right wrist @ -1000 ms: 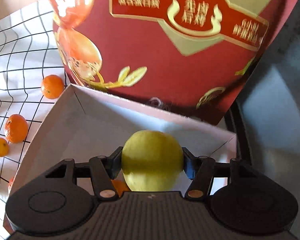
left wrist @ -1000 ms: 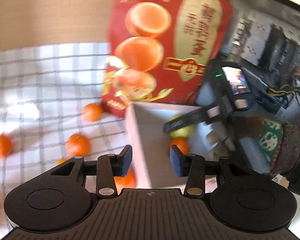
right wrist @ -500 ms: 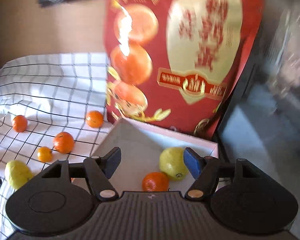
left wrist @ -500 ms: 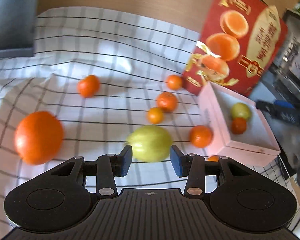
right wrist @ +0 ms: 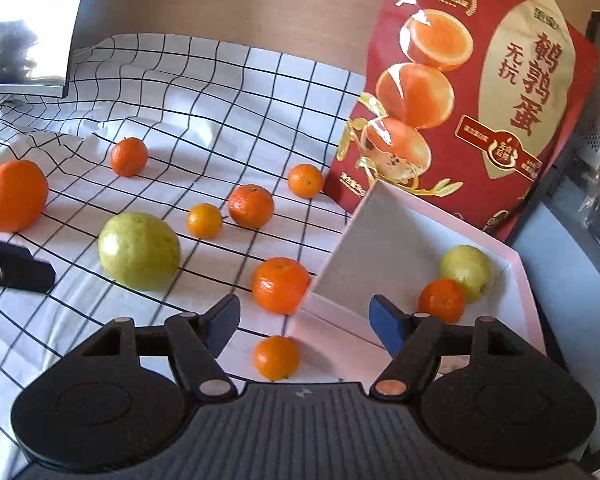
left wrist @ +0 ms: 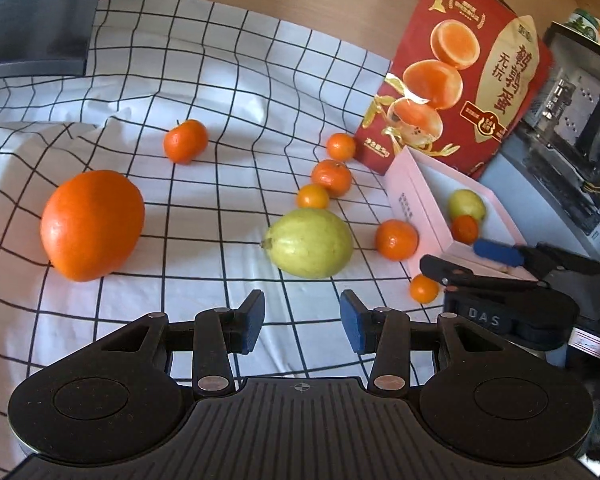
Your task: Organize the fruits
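A big green guava (left wrist: 310, 242) lies on the checked cloth just ahead of my left gripper (left wrist: 302, 322), which is open and empty. Left of the guava sits a large orange (left wrist: 92, 224), and several mandarins are scattered around it. The pink box (right wrist: 352, 256) holds a smaller green fruit (right wrist: 466, 272) and a mandarin (right wrist: 440, 300). My right gripper (right wrist: 306, 320) hovers over the box's near left corner, jaws closing with nothing gripped. A small mandarin (right wrist: 276, 356) lies below it on the cloth. In the left wrist view, the right gripper (left wrist: 496, 256) reaches in from the right.
A tall red pouch (right wrist: 460, 92) stands right behind the box. A dark laptop-like slab (left wrist: 32, 20) lies at the back left on the wooden table. Computer hardware (left wrist: 572, 120) stands at the right, past the cloth's edge.
The right gripper let the smaller green fruit go into the box and drew back to the left. The left gripper swung from the box to the cloth and came close to the big guava.
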A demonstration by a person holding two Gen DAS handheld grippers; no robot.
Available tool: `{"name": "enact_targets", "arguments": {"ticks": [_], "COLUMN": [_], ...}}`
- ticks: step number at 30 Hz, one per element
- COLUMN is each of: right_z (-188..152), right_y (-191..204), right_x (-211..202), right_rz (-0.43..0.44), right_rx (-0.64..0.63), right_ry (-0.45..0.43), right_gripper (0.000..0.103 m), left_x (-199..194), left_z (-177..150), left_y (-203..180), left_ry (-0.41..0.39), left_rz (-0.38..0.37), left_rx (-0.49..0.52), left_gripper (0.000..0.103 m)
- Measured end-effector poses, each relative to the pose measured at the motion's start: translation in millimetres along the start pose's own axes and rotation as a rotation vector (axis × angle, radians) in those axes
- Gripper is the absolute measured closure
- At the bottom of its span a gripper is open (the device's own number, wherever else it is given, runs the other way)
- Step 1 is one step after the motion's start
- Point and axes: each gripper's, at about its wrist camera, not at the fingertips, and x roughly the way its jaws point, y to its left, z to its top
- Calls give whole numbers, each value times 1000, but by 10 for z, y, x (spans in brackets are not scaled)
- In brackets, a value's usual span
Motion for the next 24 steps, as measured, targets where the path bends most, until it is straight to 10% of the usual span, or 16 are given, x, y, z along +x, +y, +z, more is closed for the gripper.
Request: {"name": "enact_targets", "arguments": {"ticks": [13, 17, 24], "right_z": [-257, -218, -279], "right_y": [-10, -29, -96], "right_x": [351, 424, 310], "right_rz": [30, 44, 76], "right_rx": [212, 218, 227], "right_ry": [149, 146, 159], "right_gripper": [49, 74, 75], "left_x": [2, 42, 114], "left_z": [-58, -101, -128], "left_y": [-38, -60, -104], "left_ry": [4, 24, 50], "left_rz": [-36, -47, -53], "left_rx": [-5, 2, 23], "left_gripper": [57, 57, 57]}}
